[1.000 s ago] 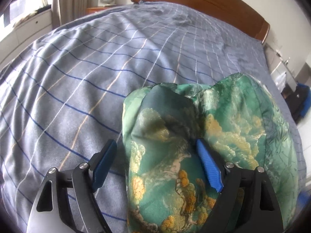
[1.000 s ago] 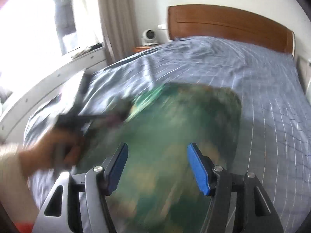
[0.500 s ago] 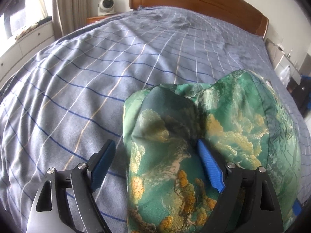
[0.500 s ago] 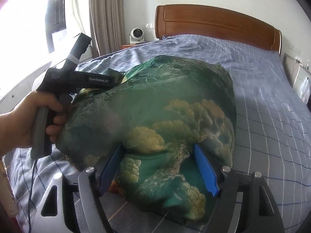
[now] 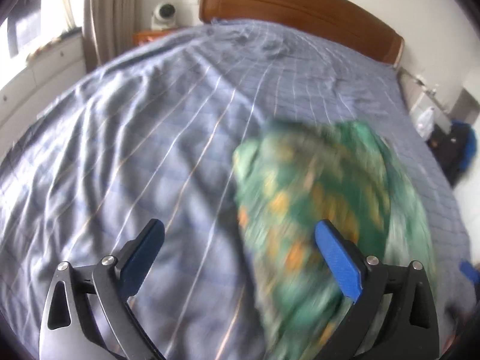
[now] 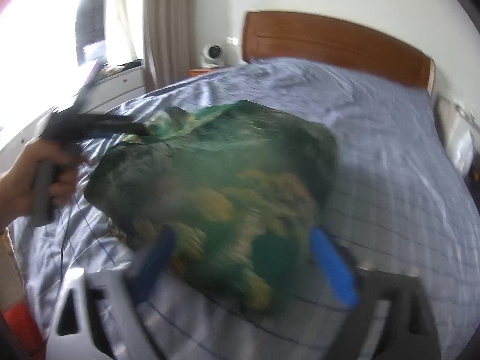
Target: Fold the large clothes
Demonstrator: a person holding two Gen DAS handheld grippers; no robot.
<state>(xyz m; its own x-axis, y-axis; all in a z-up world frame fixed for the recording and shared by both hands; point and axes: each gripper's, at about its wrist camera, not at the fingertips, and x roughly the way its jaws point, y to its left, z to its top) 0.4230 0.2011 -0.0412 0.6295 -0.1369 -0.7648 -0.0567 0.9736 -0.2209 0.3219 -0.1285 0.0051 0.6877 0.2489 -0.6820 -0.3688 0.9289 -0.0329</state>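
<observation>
Both wrist views were smeared by motion blur, unlike half a second before, when they were sharp. The left claw [image 5: 240, 249] had been shifted: the green garment [image 5: 324, 210], earlier seen filling the gap between its blue fingers, was now seen mostly ahead and toward the right finger, and bare bedspread [image 5: 135, 150] was seen ahead of the left finger. The left claw was spread wide and nothing was seen clamped; whether the cloth touched the right finger could not be told through the blur.

The right claw [image 6: 249, 258] was also splayed open, with the garment [image 6: 222, 198] bunched directly ahead and between its fingers, no pinch visible. In that view the left claw [image 6: 141, 129] was seen up and to the left, its tip at the far crumpled edge of the cloth, held by the person's left hand [image 6: 33, 186]; contact there could not be confirmed.

Judged meaning: the fold was not finished, the piece was still a rounded heap on the bed, and regrasping or smoothing appeared under way.

Materials: the garment was a glossy satin-like fabric, green with gold-yellow patterning, soft, domed and creased. The bedspread was matte blue-grey cotton-like cloth with thin checked lines, wrinkled. A smooth brown wooden headboard [image 5: 300, 9] was seen far ahead.
</observation>
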